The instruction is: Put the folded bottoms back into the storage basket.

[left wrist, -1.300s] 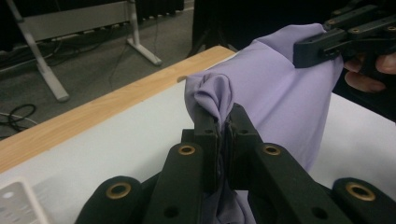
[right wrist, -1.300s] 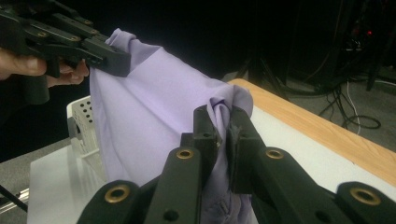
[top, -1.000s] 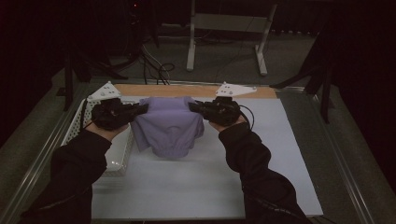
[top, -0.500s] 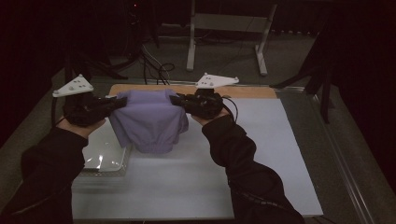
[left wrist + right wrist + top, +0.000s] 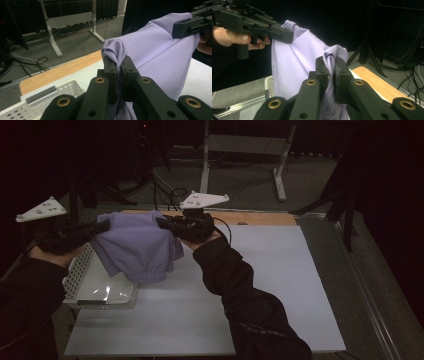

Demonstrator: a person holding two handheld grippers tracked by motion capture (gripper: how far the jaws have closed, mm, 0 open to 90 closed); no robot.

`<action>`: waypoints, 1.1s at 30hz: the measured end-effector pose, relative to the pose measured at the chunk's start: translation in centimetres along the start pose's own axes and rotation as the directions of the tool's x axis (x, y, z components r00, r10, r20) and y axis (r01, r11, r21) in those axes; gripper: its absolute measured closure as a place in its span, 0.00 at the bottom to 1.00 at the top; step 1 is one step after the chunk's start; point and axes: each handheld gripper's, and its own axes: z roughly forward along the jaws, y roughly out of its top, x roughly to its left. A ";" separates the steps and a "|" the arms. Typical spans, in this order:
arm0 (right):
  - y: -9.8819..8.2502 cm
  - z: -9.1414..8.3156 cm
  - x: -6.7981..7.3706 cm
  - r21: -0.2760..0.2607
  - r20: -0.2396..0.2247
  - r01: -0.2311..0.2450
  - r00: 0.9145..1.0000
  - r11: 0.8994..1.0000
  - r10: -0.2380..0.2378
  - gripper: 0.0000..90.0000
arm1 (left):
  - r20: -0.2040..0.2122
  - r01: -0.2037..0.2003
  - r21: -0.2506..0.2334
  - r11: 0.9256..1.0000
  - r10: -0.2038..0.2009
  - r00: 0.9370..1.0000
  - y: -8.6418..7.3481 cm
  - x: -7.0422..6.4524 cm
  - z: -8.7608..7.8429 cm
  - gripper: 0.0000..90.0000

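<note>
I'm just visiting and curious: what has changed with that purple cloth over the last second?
Both grippers, left and right, carried the purple cloth leftward, so it now hangs over the white basket. Both stayed shut on the cloth's top edge, and the basket stayed where it was.

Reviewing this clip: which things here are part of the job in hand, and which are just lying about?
In the job:
- lilac garment, held up over the basket
- left tool, clamped on it
- right tool, clamped on it
- white perforated basket

Lying about:
- metal stand on the floor
- floor cables
</note>
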 end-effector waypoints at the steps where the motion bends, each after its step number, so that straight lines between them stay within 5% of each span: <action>1: 0.1 0.3 0.1 -0.004 -0.009 -0.002 1.000 1.000 0.002 0.93 | -0.006 0.002 -0.001 1.000 -0.002 1.000 -0.1 0.2 -0.3 0.96; 21: 1.9 7.0 4.0 0.003 -0.011 0.024 1.000 1.000 -0.024 0.93 | -0.093 0.048 -0.007 0.999 -0.049 0.994 -2.4 5.1 -4.6 0.96; 33: 1.3 10.8 5.8 0.007 -0.038 -0.013 0.999 1.000 0.013 0.93 | -0.124 0.092 -0.017 0.996 -0.094 0.988 -4.7 8.1 -6.0 0.96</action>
